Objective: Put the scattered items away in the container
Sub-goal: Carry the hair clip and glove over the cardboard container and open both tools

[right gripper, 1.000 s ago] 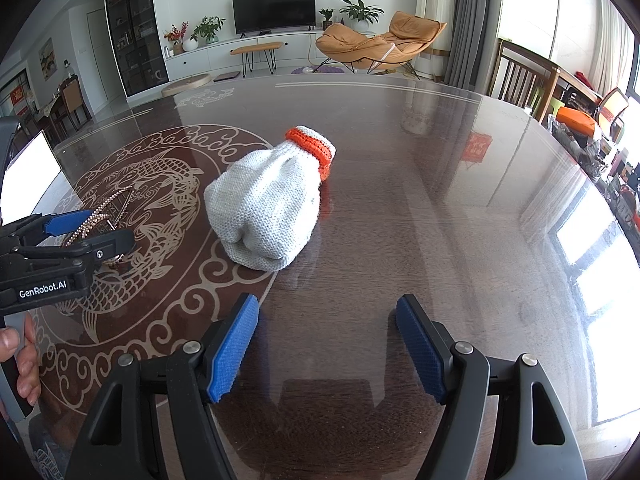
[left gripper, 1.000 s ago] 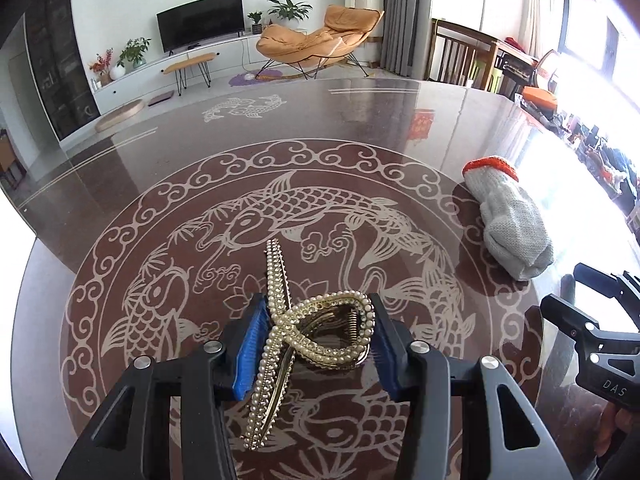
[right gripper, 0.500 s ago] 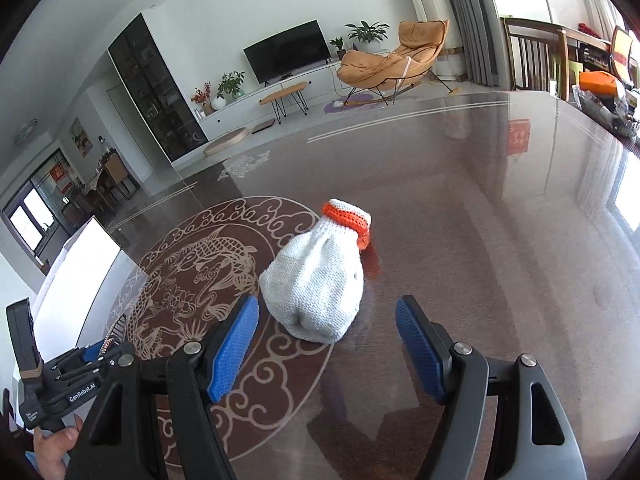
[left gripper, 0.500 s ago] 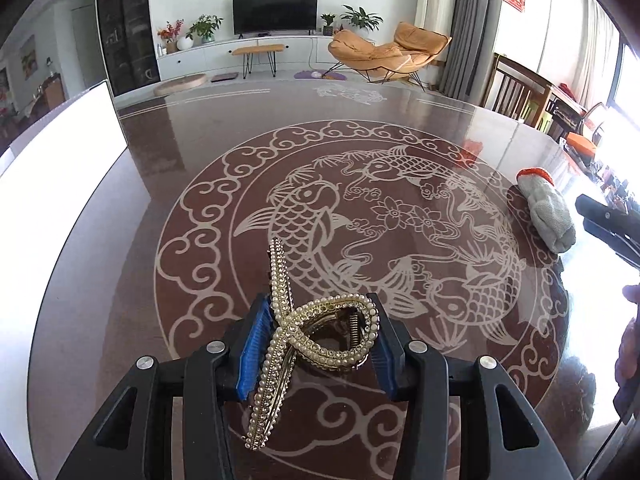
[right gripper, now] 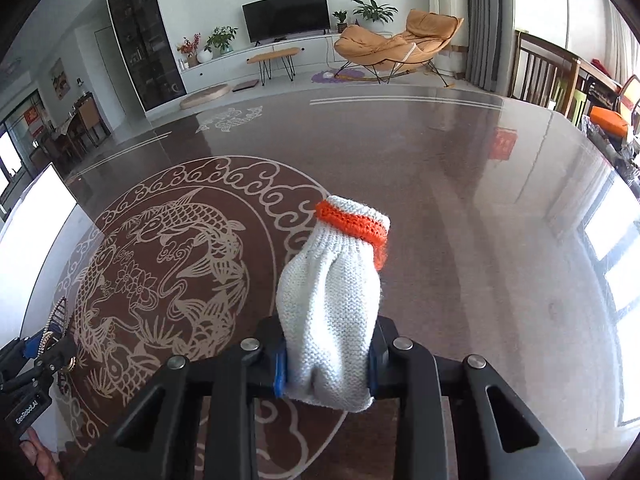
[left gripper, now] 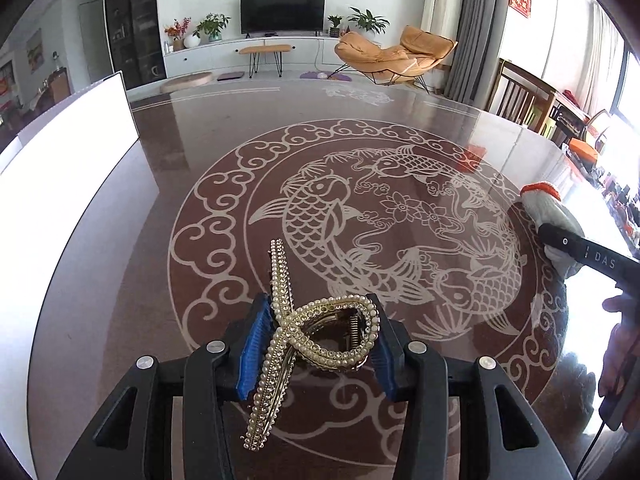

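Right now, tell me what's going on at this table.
A person is tidying loose items, working a hand-held gripper in each hand. The left hand-held gripper is clamped on a pearl hair claw, held above the dark table with its fish pattern. The right hand-held gripper has closed on a white knit glove with an orange cuff. A white container sits at the left edge; neither item is in it yet.

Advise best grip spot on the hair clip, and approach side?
Grip the hair clip across its looped hinge end, pads on the two outer flanks, coming from the near side along its long axis. The loop is the widest, stiffest part; the pearl-lined jaws taper away and would likely slip. The left gripper holds it just so.
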Action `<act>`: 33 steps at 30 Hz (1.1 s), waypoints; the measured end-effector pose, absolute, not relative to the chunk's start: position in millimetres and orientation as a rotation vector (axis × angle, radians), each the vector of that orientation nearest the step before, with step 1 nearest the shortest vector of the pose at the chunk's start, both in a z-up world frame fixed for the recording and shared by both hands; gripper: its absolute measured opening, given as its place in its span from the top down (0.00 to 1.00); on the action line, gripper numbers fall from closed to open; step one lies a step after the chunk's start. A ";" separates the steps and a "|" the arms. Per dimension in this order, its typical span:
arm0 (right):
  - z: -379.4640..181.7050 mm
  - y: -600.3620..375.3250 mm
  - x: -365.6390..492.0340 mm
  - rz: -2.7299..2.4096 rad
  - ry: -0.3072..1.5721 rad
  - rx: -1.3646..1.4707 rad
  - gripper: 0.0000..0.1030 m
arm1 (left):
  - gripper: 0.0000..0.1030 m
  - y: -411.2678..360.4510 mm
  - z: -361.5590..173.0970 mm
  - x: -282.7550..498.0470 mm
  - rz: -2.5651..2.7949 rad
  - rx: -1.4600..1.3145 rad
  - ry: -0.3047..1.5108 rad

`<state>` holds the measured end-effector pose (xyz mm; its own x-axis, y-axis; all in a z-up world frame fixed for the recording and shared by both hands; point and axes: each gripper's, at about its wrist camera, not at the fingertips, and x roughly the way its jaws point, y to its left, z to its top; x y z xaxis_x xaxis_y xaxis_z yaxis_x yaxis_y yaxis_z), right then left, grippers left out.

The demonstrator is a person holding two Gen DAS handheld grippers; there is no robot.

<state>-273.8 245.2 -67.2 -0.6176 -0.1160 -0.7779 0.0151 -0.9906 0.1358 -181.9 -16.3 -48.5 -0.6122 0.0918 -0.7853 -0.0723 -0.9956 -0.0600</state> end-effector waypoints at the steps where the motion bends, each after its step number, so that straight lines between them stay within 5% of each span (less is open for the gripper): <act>1: -67.1 243.4 -262.9 -2.736 -0.189 1.328 0.72 | 0.55 -17.0 -48.3 -174.4 2.735 -1.339 -0.042; 10: -63.7 178.8 -127.8 -2.503 -0.213 1.242 0.72 | 0.56 -52.5 -26.9 -90.8 2.673 -1.402 -0.179; 16: -8.3 87.1 -109.8 -2.374 -0.121 1.076 0.72 | 0.56 -146.8 48.9 -56.8 2.832 -1.274 -0.301; 25: 91.4 -132.4 -164.3 -2.127 0.050 0.822 0.72 | 0.56 -339.4 132.6 -98.6 3.127 -1.252 -0.266; 33: 77.2 -269.7 -291.5 -2.130 0.194 0.943 0.72 | 0.56 -428.1 115.3 -226.3 3.088 -1.408 -0.297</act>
<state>-291.5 -269.7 77.2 -0.4184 -0.5993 -0.6825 0.7129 -0.6823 0.1620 -226.3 -428.1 115.3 -0.6293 -0.1668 -0.7591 0.3083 -0.9501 -0.0469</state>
